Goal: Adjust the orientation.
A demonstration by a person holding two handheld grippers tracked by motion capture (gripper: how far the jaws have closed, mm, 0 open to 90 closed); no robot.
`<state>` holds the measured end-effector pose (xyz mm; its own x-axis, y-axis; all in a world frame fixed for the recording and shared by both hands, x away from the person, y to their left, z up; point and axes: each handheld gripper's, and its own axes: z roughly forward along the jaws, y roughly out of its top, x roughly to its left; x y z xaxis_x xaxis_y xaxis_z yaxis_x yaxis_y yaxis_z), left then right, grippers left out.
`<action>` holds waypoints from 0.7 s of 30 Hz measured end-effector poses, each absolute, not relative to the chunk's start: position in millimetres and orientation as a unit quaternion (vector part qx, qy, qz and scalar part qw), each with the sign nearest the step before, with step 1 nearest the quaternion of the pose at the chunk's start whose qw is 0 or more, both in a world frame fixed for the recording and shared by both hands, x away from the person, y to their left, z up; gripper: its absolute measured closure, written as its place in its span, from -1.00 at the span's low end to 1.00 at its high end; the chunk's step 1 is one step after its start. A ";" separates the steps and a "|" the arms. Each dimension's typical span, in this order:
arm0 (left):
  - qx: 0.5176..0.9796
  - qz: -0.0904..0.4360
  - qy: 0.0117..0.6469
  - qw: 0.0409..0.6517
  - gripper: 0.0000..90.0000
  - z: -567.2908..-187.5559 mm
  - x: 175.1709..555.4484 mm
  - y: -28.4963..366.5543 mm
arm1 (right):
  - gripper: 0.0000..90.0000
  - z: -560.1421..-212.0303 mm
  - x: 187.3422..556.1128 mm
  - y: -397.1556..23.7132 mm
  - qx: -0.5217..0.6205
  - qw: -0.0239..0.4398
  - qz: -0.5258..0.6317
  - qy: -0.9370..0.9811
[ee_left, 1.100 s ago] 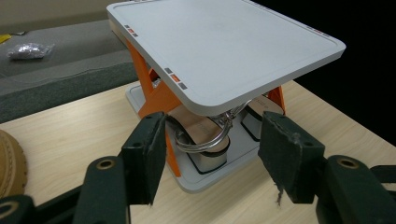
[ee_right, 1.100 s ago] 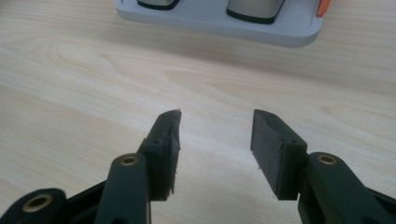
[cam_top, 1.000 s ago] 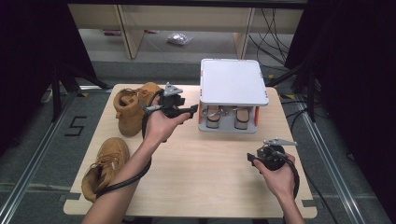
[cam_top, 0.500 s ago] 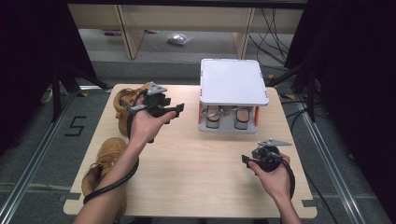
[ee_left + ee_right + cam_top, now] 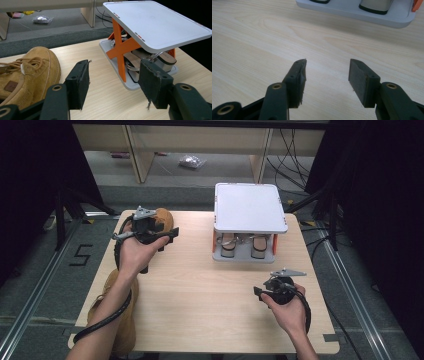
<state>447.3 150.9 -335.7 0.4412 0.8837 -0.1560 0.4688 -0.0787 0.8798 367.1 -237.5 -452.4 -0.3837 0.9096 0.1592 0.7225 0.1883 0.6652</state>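
Note:
A tan suede boot (image 5: 164,218) lies at the table's far left; in the left gripper view the boot (image 5: 32,70) is just left of the jaws. My left gripper (image 5: 169,237) hovers over it, open and empty (image 5: 113,75). A second tan boot (image 5: 117,322) lies at the front left, partly hidden by the forearm. A white-topped rack (image 5: 250,205) on orange legs (image 5: 122,47) holds a pair of shoes (image 5: 229,245) underneath. My right gripper (image 5: 270,282) sits low in front of the rack, open over bare wood (image 5: 327,67).
The wooden table (image 5: 200,295) has free room in its middle and front. The rack's white base (image 5: 362,12) lies just ahead of the right jaws. Beyond the table are shelf legs, cables and a crumpled bag (image 5: 191,161) on the floor.
My left hand has carried its gripper leftward, away from the rack and over the far boot. The right hand has stayed almost where it was.

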 end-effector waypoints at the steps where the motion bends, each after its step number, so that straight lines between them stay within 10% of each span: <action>1: 0.702 0.217 0.481 0.477 -0.08 -336.2 447.6 150.5 | 0.08 -452.3 367.1 -237.4 0.534 0.137 0.338 0.763; 21: 0.710 0.229 0.493 0.448 -0.09 -343.8 438.3 171.8 | 0.05 -457.1 370.3 -231.1 0.525 0.125 0.334 0.773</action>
